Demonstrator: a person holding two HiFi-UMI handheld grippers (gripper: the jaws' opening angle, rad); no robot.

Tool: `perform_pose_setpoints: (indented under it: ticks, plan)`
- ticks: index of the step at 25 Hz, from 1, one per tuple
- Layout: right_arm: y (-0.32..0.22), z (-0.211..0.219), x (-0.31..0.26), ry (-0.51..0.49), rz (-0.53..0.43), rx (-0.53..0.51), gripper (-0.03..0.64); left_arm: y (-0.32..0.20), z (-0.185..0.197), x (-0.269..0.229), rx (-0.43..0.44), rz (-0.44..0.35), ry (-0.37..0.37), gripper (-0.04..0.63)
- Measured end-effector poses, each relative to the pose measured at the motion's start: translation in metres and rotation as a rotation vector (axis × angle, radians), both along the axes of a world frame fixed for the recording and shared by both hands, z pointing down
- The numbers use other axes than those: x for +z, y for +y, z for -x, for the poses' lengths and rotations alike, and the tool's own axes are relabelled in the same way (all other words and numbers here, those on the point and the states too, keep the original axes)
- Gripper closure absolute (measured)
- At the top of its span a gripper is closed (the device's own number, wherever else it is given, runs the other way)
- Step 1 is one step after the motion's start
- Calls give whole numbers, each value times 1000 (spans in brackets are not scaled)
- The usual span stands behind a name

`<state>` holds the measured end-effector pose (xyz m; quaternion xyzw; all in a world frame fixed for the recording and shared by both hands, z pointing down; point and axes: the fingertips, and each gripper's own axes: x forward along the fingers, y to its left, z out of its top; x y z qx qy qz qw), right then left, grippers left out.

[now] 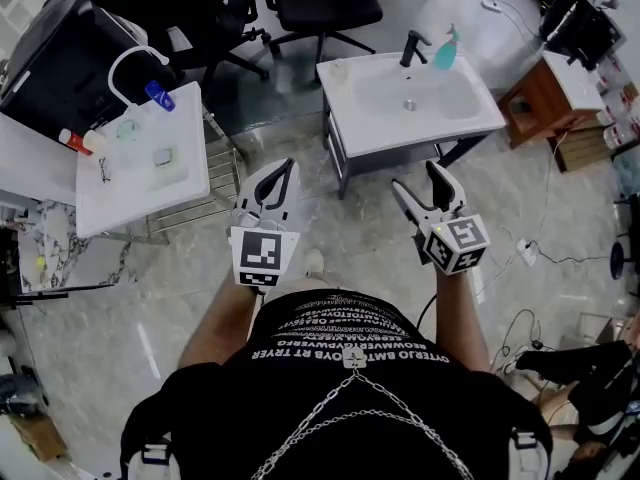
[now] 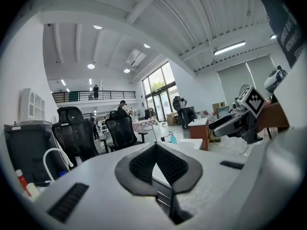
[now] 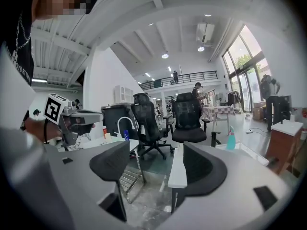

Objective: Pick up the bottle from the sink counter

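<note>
A teal bottle (image 1: 446,50) stands at the back right of the white sink counter (image 1: 345,108), beside a black faucet (image 1: 412,46). It shows small and far off in the left gripper view (image 2: 173,138) and in the right gripper view (image 3: 231,139). Both grippers are held in front of the person's chest, well short of the counter. My left gripper (image 1: 283,171) has its jaws closed together with nothing between them (image 2: 154,147). The right gripper (image 1: 417,178) is open and empty, with floor showing through the gap (image 3: 156,152).
A second white sink unit (image 1: 190,183) stands at the left with a white faucet (image 1: 125,63), a blue bottle (image 1: 160,95) and a red-capped bottle (image 1: 75,140). Black office chairs (image 1: 320,3) stand behind. A wooden cabinet (image 1: 545,98) is at the right; cables lie on the floor.
</note>
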<state>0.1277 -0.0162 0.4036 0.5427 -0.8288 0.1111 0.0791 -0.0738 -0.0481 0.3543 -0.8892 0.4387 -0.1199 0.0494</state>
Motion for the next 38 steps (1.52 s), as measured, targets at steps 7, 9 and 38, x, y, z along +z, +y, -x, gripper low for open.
perform_pose_setpoints:
  ticks: [7, 9, 38]
  plan:
    - [-43, 28, -3, 19, -1, -9, 291, -56, 20, 2, 27, -25, -14, 591]
    - [-54, 35, -5, 25, -3, -9, 291, -69, 27, 2, 37, -26, -13, 590]
    - [-201, -7, 25, 44, 53, -33, 291, -222, -7, 33, -18, -24, -59, 590]
